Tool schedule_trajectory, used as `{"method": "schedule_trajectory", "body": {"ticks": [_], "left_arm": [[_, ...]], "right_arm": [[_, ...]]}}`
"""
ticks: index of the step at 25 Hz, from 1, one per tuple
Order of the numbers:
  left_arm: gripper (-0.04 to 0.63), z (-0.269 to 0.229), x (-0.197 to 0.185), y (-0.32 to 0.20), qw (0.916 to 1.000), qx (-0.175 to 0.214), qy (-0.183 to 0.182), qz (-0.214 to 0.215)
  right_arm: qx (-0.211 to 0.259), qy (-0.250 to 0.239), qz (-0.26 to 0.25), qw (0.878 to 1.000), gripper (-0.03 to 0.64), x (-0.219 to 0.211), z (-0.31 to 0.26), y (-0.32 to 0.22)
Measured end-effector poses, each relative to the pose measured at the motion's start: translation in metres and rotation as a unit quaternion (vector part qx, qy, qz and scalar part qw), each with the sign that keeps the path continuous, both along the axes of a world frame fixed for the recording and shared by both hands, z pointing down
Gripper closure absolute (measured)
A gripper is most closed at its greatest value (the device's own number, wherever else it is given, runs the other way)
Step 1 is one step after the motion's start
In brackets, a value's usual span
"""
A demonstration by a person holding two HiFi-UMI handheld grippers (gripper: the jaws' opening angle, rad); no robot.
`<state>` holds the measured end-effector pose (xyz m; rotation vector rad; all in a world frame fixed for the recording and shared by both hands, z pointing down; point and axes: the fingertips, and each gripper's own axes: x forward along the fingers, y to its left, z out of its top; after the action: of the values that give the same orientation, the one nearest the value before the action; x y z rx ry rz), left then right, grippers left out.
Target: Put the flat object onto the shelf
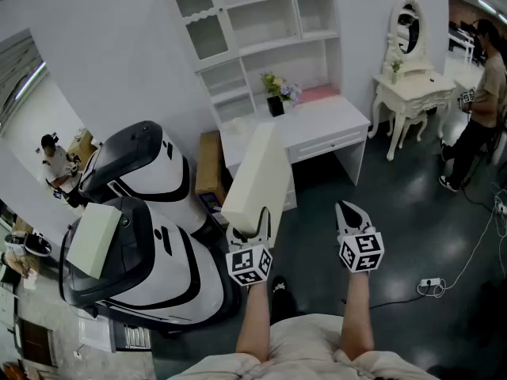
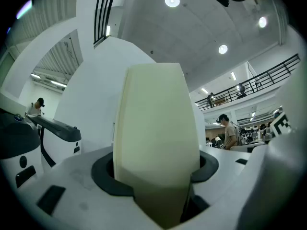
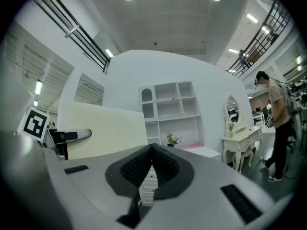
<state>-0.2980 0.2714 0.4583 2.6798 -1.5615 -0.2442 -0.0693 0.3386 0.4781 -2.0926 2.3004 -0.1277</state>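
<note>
Cream slab (image 1: 257, 179); plain, thick, seemingly foam.

The flat panel (image 1: 257, 176) is seen in pale cream, as is a second panel (image 1: 93, 240) on a glossy black-and-white pod (image 1: 158, 267). Black-and-white square markers are borne on the cubes of the left gripper (image 1: 252, 229) and the right gripper (image 1: 347, 210). The shelf unit (image 1: 261, 22) and the desk (image 1: 325, 121) are painted white, a pink item (image 1: 317, 93) is shown on the desk, and the floor (image 1: 412, 236) is dark grey
</note>
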Motion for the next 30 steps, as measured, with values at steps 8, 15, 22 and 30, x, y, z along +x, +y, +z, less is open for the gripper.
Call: {"method": "schedule_trajectory", "body": {"ticks": [8,15,22,30], "left_arm": [[0.318,-0.011,0.036,-0.011,0.9953,0.007,0.074,0.062],[0.318,-0.007,0.052,-0.013,0.9943,-0.005,0.071,0.08],[0.318,-0.01,0.065,-0.035,0.9878,-0.007,0.112,0.108],[0.318,-0.012,0.126,-0.083,0.9841,-0.019,0.138,0.11]], "right_arm": [[0.01,0.021,0.014,1.0,0.548,0.013,-0.011,0.008],[0.016,-0.009,0.013,1.0,0.548,0.031,-0.009,0.011],[0.0,-0.03,0.01,1.0,0.548,0.044,0.004,-0.005],[0.001,-0.027,0.031,0.999,0.548,0.098,-0.008,-0.026]]}}
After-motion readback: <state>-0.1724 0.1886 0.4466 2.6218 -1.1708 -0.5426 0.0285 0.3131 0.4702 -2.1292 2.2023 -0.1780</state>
